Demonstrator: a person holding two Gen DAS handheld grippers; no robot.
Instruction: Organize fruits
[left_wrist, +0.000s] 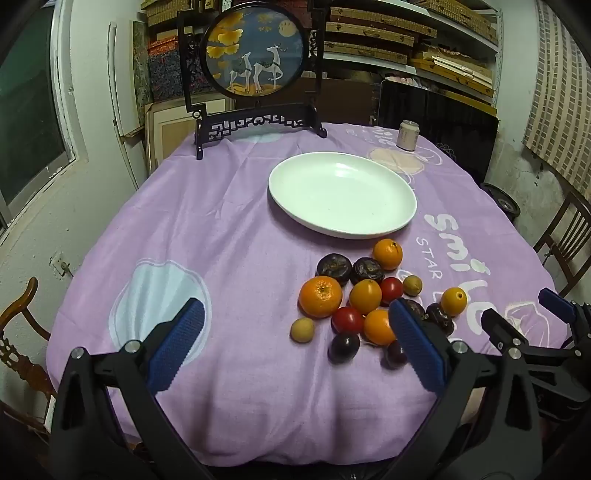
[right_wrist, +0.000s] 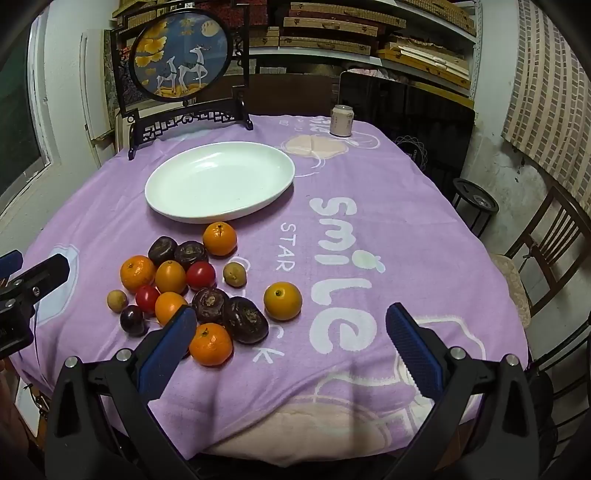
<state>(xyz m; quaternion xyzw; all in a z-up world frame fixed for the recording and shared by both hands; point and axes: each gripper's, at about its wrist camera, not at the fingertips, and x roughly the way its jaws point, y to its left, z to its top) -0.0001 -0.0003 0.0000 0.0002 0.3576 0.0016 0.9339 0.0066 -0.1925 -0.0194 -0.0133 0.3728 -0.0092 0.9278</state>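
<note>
A white oval plate (left_wrist: 341, 194) (right_wrist: 219, 181) lies empty on the purple cloth. In front of it lies a loose pile of fruit: oranges (left_wrist: 320, 296) (right_wrist: 211, 344), red tomatoes (left_wrist: 347, 320) (right_wrist: 200, 275), dark brown wrinkled fruits (left_wrist: 333, 268) (right_wrist: 245, 319), dark plums (left_wrist: 343, 348) (right_wrist: 132, 320) and small yellow-green fruits (left_wrist: 302, 329) (right_wrist: 235, 274). My left gripper (left_wrist: 295, 343) is open and empty, just in front of the pile's left side. My right gripper (right_wrist: 290, 347) is open and empty, in front of the pile's right side; it also shows in the left wrist view (left_wrist: 528, 314).
A round deer picture on a black stand (left_wrist: 255, 55) (right_wrist: 181, 55) stands at the table's far edge. A pale drink can (left_wrist: 408, 134) (right_wrist: 341, 120) stands at the far right. Wooden chairs (right_wrist: 546, 254) flank the table; shelves stand behind.
</note>
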